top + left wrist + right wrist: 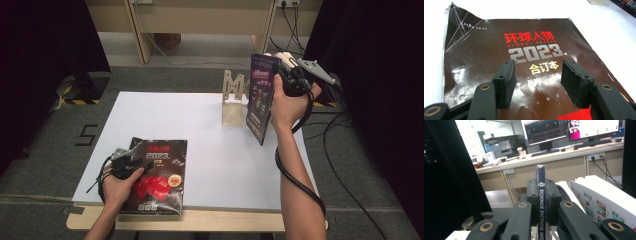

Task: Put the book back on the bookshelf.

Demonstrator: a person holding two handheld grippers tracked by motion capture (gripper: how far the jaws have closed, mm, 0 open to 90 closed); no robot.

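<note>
science fiction magazine (261,97): upright in the air just right of the wooden bookstand (233,100)
right gripper (541,202): clenched on its spine
left gripper (537,80): jaws apart over the dark 2023 volume (157,172)
advice: lower the magazine squarely into the stand, spine kept vertical

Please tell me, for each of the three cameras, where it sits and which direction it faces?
High view: sits above the person's side, faces forward and down on the white table; both forearms, left tool and right tool show.
Left gripper view: rides the left tool, faces down at the dark magazine between its open jaws.
Right gripper view: rides the right tool, faces level toward desks with monitors; jaws clamp the purple magazine.
Shared: both magazines appear in the high view too.
</note>
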